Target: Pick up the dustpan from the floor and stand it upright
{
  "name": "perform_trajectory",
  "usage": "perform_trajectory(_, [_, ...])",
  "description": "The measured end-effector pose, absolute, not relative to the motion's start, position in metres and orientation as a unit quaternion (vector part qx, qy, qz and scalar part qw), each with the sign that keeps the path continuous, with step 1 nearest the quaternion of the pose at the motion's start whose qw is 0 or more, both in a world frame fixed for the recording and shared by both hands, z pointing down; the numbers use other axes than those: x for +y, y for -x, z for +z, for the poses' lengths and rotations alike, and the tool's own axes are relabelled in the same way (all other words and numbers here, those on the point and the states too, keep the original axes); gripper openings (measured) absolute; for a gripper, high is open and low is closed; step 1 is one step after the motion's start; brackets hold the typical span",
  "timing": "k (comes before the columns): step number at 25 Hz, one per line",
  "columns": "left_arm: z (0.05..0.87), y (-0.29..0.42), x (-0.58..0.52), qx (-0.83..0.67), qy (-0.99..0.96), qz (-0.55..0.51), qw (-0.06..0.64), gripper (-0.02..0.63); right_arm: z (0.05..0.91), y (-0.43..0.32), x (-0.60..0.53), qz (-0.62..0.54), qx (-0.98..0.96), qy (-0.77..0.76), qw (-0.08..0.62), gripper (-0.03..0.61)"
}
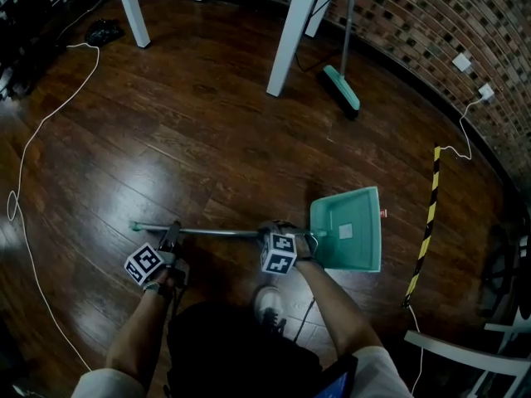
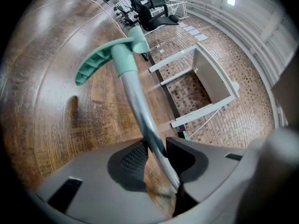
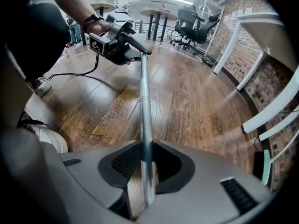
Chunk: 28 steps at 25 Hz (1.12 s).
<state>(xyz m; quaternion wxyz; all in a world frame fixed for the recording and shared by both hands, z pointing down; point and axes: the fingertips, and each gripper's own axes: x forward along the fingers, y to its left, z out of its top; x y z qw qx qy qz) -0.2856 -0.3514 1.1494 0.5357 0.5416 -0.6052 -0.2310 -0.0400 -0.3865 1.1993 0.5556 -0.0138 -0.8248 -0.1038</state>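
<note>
The teal dustpan (image 1: 348, 229) lies flat on the dark wood floor, with its metal handle (image 1: 220, 233) running left from it. In the head view my right gripper (image 1: 286, 234) is on the handle just beside the pan, and my left gripper (image 1: 172, 234) is near the handle's far end. The left gripper view has the handle (image 2: 135, 106) passing between the pads of my left gripper (image 2: 156, 148) up to its teal end grip (image 2: 114, 55). In the right gripper view my right gripper (image 3: 145, 155) is shut on the handle (image 3: 144, 101), which runs on to the left gripper (image 3: 119, 41).
A teal broom (image 1: 342, 85) leans by the brick wall at the back. White table legs (image 1: 290, 31) stand behind the pan. A white cable (image 1: 33, 139) loops over the floor at left, and a black-and-yellow strip (image 1: 427, 222) lies right of the pan. My shoe (image 1: 267, 305) is just below the handle.
</note>
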Motion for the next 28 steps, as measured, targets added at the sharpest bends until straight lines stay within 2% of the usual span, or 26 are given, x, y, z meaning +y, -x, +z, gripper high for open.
perform_trajectory(7, [1.094, 0.289, -0.373, -0.579, -0.582, -0.265, 0.506, 0.107, 1.166, 0.045, -0.395, -0.115, -0.839, -0.043, 0.53, 0.092])
perform_trajectory(12, [1.014, 0.278, -0.407, -0.536, -0.667, -0.272, 0.44, 0.097, 1.129, 0.051, -0.408, -0.121, -0.857, -0.112, 0.489, 0.086])
perform_trajectory(17, [0.94, 0.25, -0.433, -0.494, -0.741, -0.243, 0.384, 0.097, 1.093, 0.047, -0.42, -0.122, -0.861, -0.178, 0.46, 0.078])
perform_trajectory(23, [0.888, 0.223, -0.437, -0.477, -0.786, -0.199, 0.34, 0.094, 1.062, 0.036, -0.42, -0.113, -0.859, -0.227, 0.445, 0.077])
perform_trajectory(28, [0.829, 0.198, -0.448, -0.477, -0.818, -0.16, 0.279, 0.092, 1.031, 0.03, -0.423, -0.09, -0.868, -0.275, 0.404, 0.077])
